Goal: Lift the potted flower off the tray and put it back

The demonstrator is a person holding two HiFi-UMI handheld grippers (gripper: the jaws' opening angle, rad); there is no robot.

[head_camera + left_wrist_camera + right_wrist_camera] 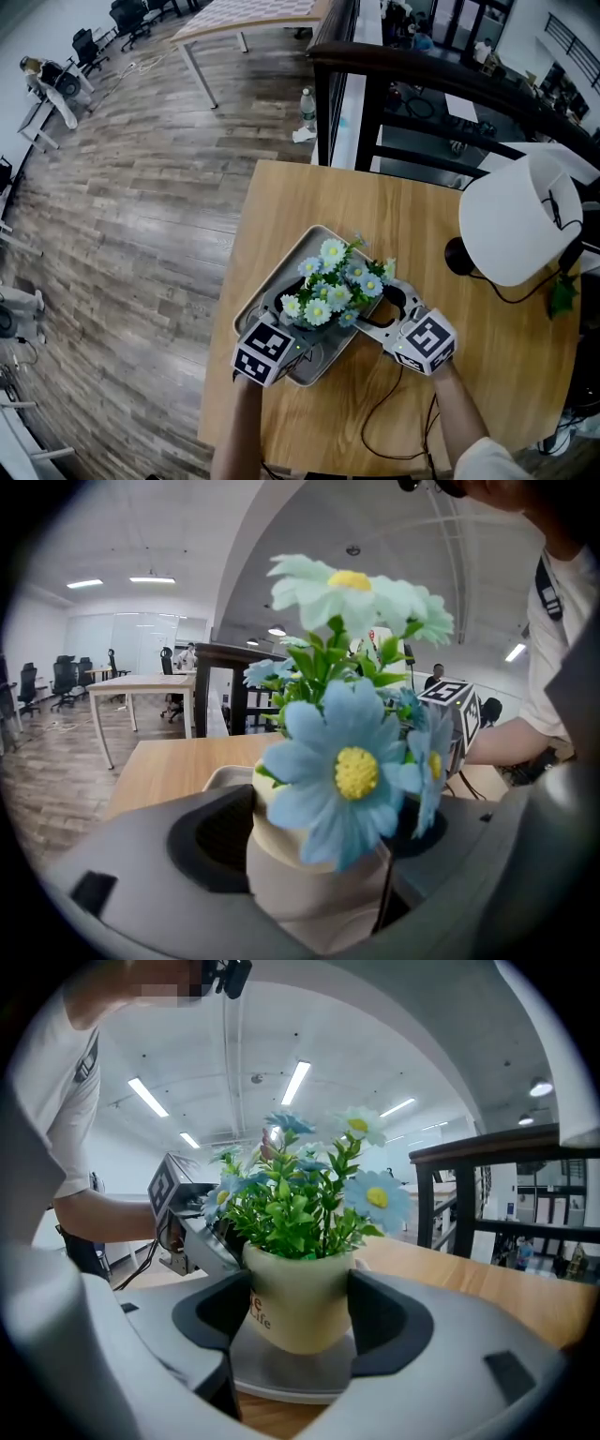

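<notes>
The potted flower (333,281), a cream pot (298,1302) with blue and white daisies, is held from two sides over the grey tray (279,272) on the wooden table. My left gripper (298,317) comes in from the near left, its dark pads against the pot (300,874). From the near right my right gripper (377,307) has the pot wedged between its pads (380,1312). In the right gripper view the pot's base sits at the tray's surface (291,1372); whether it rests there I cannot tell. The left gripper's marker cube (173,1190) shows behind the leaves.
A white lamp shade (516,220) on a black base (459,255) stands at the table's right, its cord (394,412) trailing along the near edge. A dark railing (422,75) runs behind the table. A bottle (307,108) stands on the floor beyond.
</notes>
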